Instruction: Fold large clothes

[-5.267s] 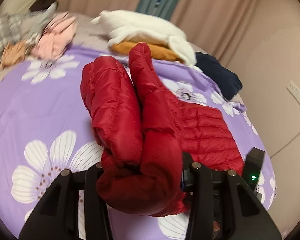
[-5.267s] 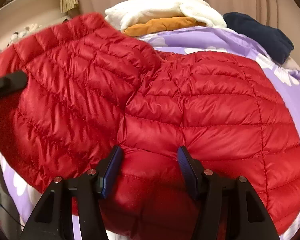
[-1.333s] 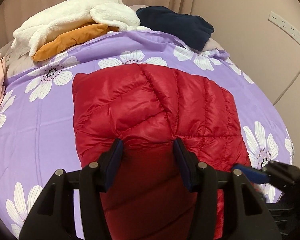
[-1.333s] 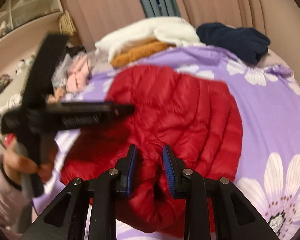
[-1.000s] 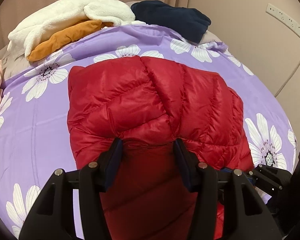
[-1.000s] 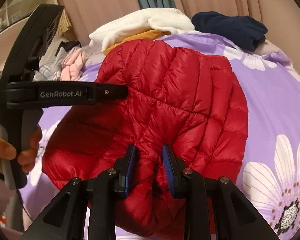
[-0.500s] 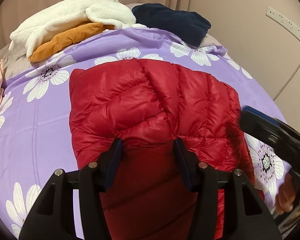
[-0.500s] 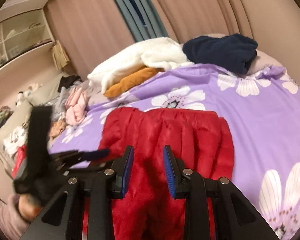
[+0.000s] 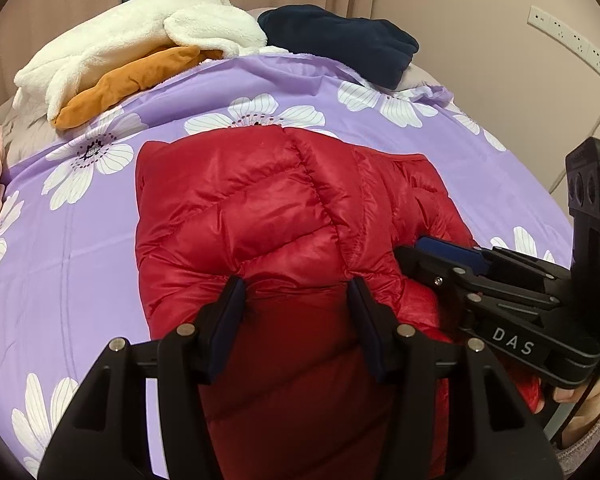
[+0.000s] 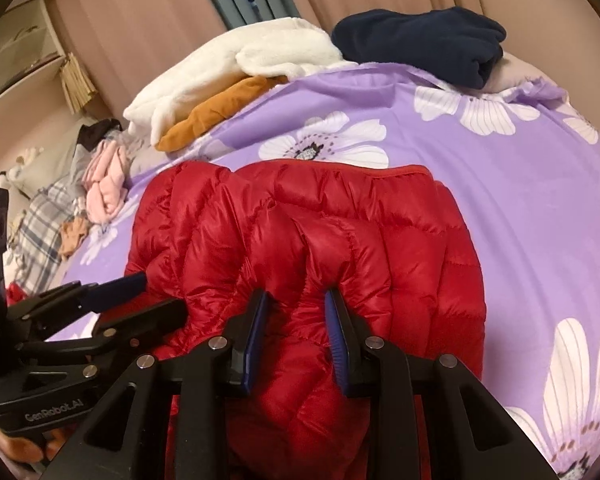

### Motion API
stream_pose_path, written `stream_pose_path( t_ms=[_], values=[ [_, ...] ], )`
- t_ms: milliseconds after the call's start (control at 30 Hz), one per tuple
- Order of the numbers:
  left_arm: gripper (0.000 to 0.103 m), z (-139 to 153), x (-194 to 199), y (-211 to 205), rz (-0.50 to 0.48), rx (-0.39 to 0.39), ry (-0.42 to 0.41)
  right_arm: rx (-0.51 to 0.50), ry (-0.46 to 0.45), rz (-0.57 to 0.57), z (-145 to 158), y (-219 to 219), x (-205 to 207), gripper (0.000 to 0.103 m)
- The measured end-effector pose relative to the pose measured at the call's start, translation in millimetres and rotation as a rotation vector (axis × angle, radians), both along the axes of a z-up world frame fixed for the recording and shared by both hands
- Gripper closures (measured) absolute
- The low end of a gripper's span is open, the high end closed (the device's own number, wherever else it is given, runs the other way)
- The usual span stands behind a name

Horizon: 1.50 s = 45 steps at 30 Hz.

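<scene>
Red puffer jacket (image 9: 260,216) folded mid-bedspread (image 9: 60,248), near edge bunched and pinched in the left gripper (image 9: 296,292), right gripper (image 10: 296,300) clamping a narrower fold beside it

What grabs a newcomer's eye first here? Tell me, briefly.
The glossy red puffer jacket, folded in the middle of the purple flowered bedspread, with the left claw and right claw both clamped on its near edge. Behind it, a white fleece lies over an orange garment.
</scene>
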State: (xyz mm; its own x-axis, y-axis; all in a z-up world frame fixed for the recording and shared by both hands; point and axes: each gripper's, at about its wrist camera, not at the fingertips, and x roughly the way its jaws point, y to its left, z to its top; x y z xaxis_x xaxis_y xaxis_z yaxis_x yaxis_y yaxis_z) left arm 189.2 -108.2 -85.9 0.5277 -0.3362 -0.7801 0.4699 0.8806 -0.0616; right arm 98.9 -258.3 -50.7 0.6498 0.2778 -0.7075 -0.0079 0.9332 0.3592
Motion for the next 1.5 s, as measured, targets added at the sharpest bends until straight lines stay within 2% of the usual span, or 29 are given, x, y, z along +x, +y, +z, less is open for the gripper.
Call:
stream_pose_path(
  t_ms=[100,133,167,233,300,400,467,567,600,667,933,1100,1167,1267,1500],
  values=[
    [0.047,8.1,-2.2,9.9,0.023,-0.040,0.018,0.001,0.003,0.004,1.0,-0.1,-0.2,0.074],
    [0.040,12.3,-4.2,15.6,0.030,-0.065,0.023,0.006,-0.004,0.007,3.6,0.4,-2.1,0.074],
    [0.026,18.9,-7.1,27.4,0.050,-0.099,0.023,0.017,-0.013,0.012,7.4,-0.6,-5.3,0.071],
    [0.012,26.9,-11.9,48.8,0.109,-0.141,0.009,0.040,-0.023,0.023,12.8,-2.4,-9.2,0.060],
    [0.011,30.8,-15.4,70.1,0.144,-0.205,0.014,0.066,-0.051,0.027,20.5,-5.2,-16.5,0.046],
    [0.011,19.1,-11.3,97.6,0.197,-0.269,0.092,0.072,-0.072,0.015,28.6,-5.5,-23.0,0.039],
    [0.011,8.0,-9.3,106.9,0.230,-0.277,0.131,0.071,-0.084,0.005,34.4,-5.6,-27.6,0.036],
    [0.011,-7.0,-5.1,117.5,0.236,-0.373,0.215,0.069,-0.076,-0.040,38.4,-10.9,-31.8,0.014],
    [0.011,-10.2,-3.3,118.5,0.230,-0.403,0.238,0.071,-0.072,-0.057,38.5,-13.8,-32.1,0.011],
    [0.008,-18.3,1.8,120.7,0.230,-0.451,0.284,0.103,-0.043,-0.100,32.3,-25.6,-31.2,0.011],
    [0.000,-40.1,16.4,110.2,0.216,-0.516,0.391,0.226,0.145,-0.177,-9.7,-56.1,-16.5,0.002],
    [0.000,-52.6,29.7,102.3,0.195,-0.553,0.444,0.353,0.228,-0.176,-39.6,-67.9,-9.9,0.001],
    [0.000,-58.4,33.8,98.7,0.185,-0.574,0.472,0.451,0.256,-0.163,-54.1,-72.6,-6.3,0.001],
    [0.000,-65.7,40.4,92.9,0.175,-0.612,0.512,0.522,0.260,-0.158,-62.7,-74.6,-5.1,0.001],
    [0.000,-75.6,53.5,81.0,0.157,-0.639,0.551,0.554,0.254,-0.116,-64.8,-72.1,-1.6,0.001]
  ],
)
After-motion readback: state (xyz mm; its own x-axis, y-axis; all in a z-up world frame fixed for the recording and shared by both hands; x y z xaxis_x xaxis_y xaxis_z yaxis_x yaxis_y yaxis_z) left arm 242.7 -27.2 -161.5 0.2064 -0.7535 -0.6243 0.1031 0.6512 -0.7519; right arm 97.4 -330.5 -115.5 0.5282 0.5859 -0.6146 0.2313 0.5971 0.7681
